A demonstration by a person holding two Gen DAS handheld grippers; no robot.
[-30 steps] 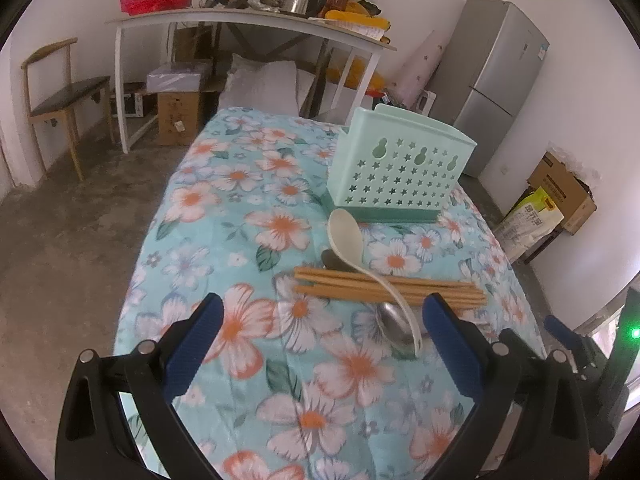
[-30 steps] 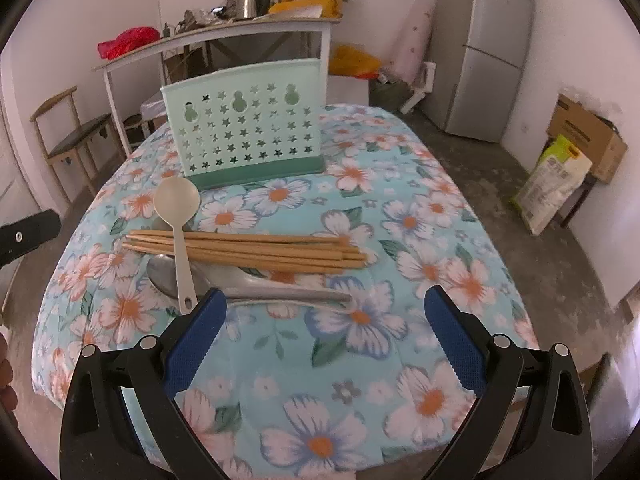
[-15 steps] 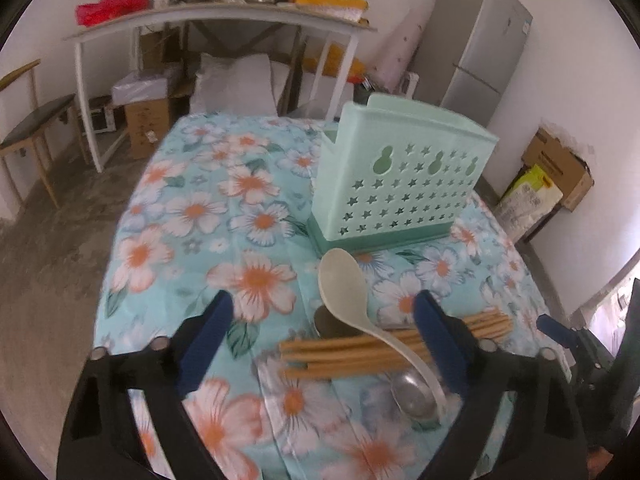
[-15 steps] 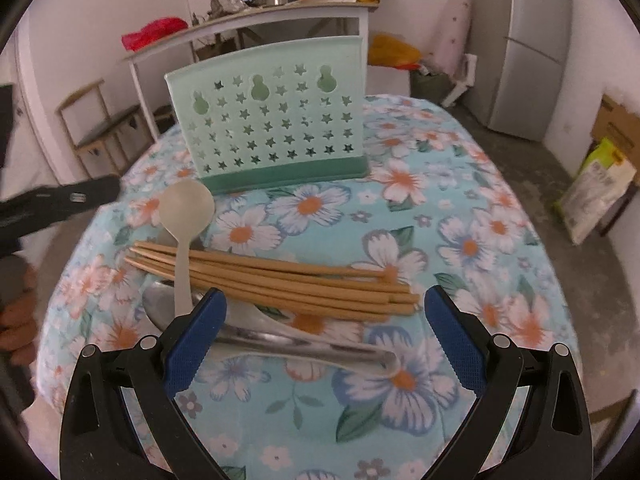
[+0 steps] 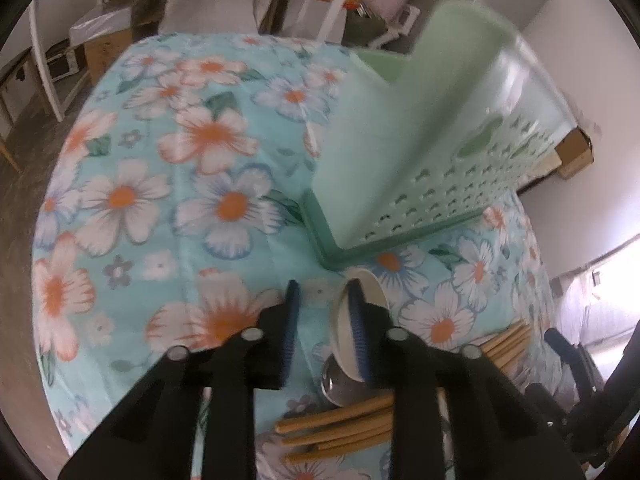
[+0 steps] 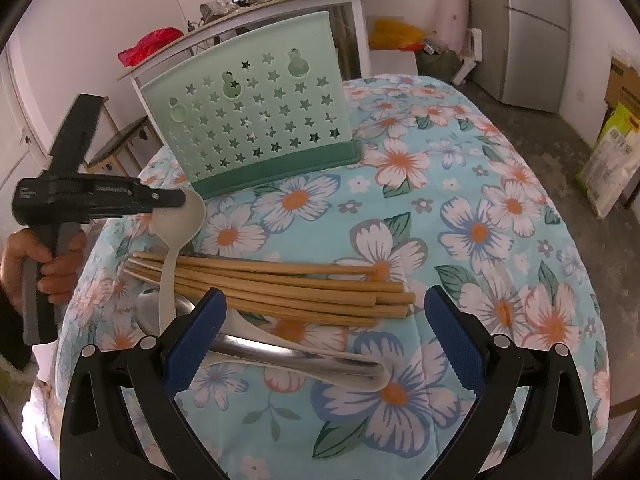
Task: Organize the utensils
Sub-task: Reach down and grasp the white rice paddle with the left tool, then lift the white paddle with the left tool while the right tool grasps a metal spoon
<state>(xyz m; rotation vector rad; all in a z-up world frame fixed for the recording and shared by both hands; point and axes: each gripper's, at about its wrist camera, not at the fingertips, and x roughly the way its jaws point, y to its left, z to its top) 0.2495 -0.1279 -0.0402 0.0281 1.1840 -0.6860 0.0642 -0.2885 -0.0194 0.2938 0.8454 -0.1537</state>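
My left gripper is narrowed over the bowl of the cream plastic soup spoon, its blue pads one on each side of the rim; whether they actually pinch it I cannot tell. The spoon's handle lies across the bundle of tan wooden chopsticks, which rests over a shiny steel spoon on the flowered turquoise tablecloth. My right gripper hangs spread wide near the steel handle. The mint-green star-punched utensil holder stands upright just behind the spoon bowl.
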